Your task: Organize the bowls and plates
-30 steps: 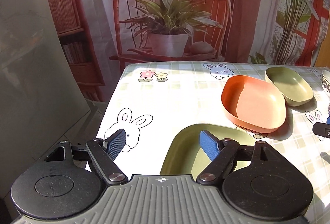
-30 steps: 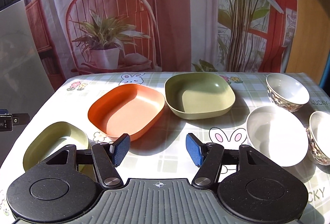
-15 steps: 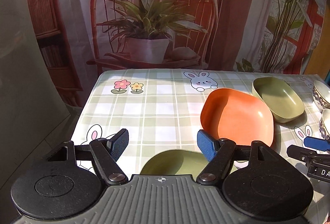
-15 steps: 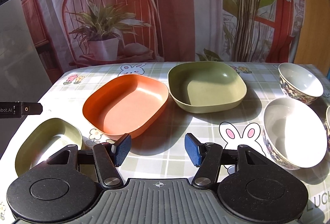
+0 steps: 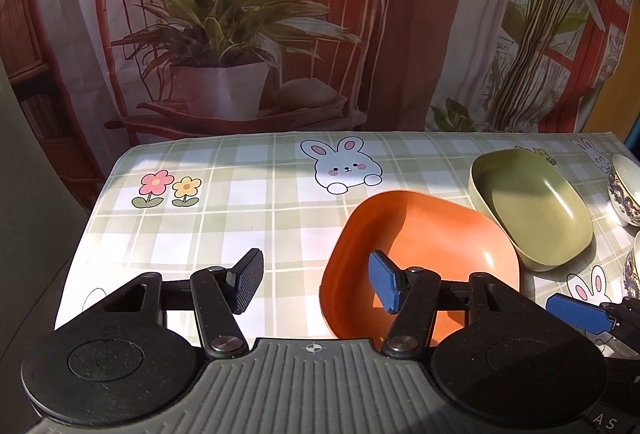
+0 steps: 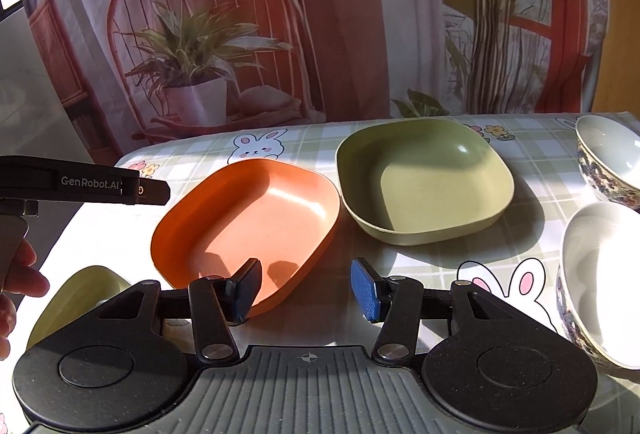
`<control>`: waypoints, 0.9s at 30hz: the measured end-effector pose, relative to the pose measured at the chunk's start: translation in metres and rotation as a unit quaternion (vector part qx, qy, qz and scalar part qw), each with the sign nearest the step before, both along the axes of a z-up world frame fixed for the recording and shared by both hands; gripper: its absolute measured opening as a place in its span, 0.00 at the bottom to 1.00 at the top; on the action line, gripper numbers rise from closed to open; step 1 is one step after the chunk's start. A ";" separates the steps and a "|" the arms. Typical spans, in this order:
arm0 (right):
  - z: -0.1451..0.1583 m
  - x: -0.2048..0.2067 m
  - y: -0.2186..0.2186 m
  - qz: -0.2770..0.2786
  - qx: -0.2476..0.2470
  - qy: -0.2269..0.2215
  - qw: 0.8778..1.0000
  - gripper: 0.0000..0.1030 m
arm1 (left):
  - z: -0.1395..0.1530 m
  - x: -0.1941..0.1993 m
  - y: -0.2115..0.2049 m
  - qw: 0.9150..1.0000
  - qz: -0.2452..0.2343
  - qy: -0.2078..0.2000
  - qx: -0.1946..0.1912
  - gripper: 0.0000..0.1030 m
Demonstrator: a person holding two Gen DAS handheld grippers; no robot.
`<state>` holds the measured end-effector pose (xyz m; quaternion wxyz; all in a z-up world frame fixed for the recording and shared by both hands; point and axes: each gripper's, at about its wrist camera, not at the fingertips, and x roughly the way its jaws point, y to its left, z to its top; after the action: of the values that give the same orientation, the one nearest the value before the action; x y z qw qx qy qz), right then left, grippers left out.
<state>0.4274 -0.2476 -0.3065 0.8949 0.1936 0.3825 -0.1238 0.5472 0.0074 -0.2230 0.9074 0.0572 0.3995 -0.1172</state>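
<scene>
I swung L claw (image 5: 316, 284) off small green dish onto orange rounded-square plastic plate (image 5: 424, 254); rim between closing, ungripped jaws. R claw (image 6: 306, 288) closing too, empty.

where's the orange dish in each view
Left wrist: orange dish lower right of centre, behind the right finger.
Right wrist: left of centre, behind the left finger.
Shared landmark: the green dish just beyond it, to its right.
</scene>
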 end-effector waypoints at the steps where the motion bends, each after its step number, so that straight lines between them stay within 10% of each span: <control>1: -0.001 0.002 0.000 0.001 0.001 0.001 1.000 0.42 | -0.003 0.003 -0.001 1.000 0.000 0.005 0.003 0.54; 6: -0.011 0.010 -0.001 0.000 0.015 0.010 1.000 0.31 | -0.016 0.013 -0.004 1.000 -0.004 0.018 0.020 0.46; 12: -0.016 0.014 0.000 0.012 0.028 0.009 1.000 0.18 | -0.024 0.016 -0.007 0.999 -0.023 0.046 0.016 0.12; 27: -0.015 0.015 -0.007 -0.005 0.044 0.032 0.999 0.16 | -0.020 0.000 -0.013 0.998 -0.033 0.049 0.037 0.12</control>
<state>0.4428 -0.2550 -0.3212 0.8721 0.2303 0.4154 -0.1176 0.5474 -0.0055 -0.2433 0.8795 0.0983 0.4457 -0.1347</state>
